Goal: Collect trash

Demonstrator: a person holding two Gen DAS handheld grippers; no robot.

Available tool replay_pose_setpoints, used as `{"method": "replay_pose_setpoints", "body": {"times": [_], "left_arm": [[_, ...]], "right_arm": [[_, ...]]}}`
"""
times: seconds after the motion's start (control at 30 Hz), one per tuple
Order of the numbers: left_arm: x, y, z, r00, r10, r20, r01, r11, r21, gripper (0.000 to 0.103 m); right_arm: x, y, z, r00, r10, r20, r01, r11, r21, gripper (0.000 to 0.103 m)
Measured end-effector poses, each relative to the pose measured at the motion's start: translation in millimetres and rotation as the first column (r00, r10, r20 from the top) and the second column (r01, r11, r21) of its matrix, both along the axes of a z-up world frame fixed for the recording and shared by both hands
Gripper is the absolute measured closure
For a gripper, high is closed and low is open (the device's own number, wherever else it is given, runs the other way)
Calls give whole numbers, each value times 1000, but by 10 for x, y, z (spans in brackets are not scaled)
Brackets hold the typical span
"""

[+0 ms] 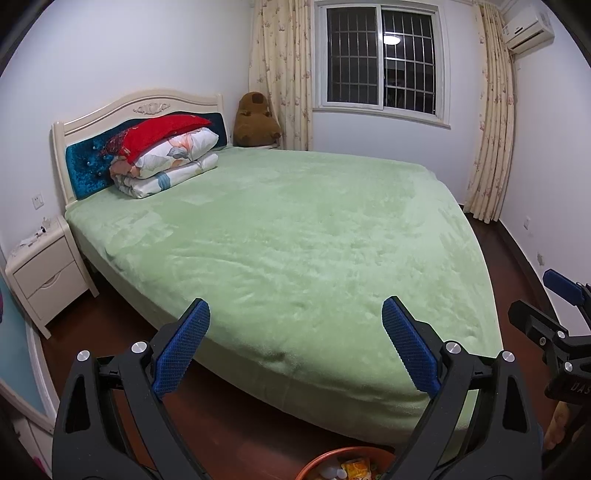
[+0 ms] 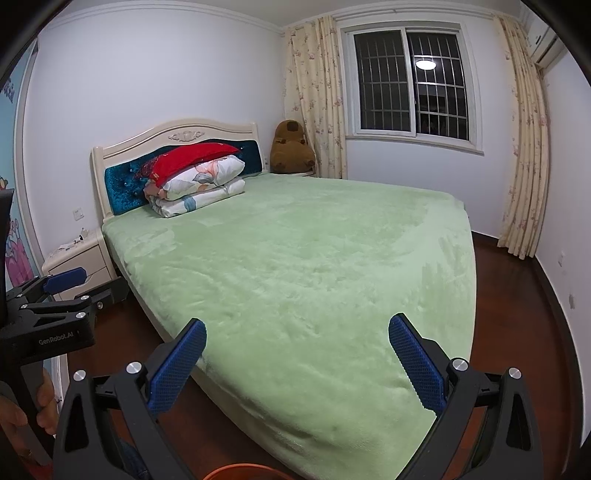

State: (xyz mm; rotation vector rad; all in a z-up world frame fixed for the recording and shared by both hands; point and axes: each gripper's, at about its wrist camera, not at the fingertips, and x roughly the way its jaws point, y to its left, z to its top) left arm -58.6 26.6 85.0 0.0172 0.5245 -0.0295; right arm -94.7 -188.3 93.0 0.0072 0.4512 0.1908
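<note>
Orange bin (image 1: 317, 463) half cut off

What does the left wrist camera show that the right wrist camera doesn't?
Only the left wrist view looks into the orange bin, with wrappers inside, and shows the whole air conditioner. Only the right wrist view shows the cartoon wall picture and a hand. Both share the green bed, folded bedding, plush toy and window.

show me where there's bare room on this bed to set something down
Nearly the whole green bedspread is bare, from the foot corner by the open left gripper up toward the window side. Only the headboard end is crowded, where the folded quilts are stacked. The nightstand top holds small clutter.
</note>
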Motion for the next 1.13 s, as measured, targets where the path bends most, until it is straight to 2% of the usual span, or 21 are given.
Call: {"method": "replay_pose_setpoints", "body": {"times": [0.8, 1.13], "left_arm": [[3, -22, 47, 1000, -6, 3, 6, 1000, 12, 11], [49, 18, 19, 1000, -1, -14, 1, 1000, -6, 11]], "right_arm": [[-7, 16, 25, 1000, -2, -3, 2, 1000, -3, 6], [27, 19, 21, 1000, -9, -10, 9, 1000, 0, 6]]}}
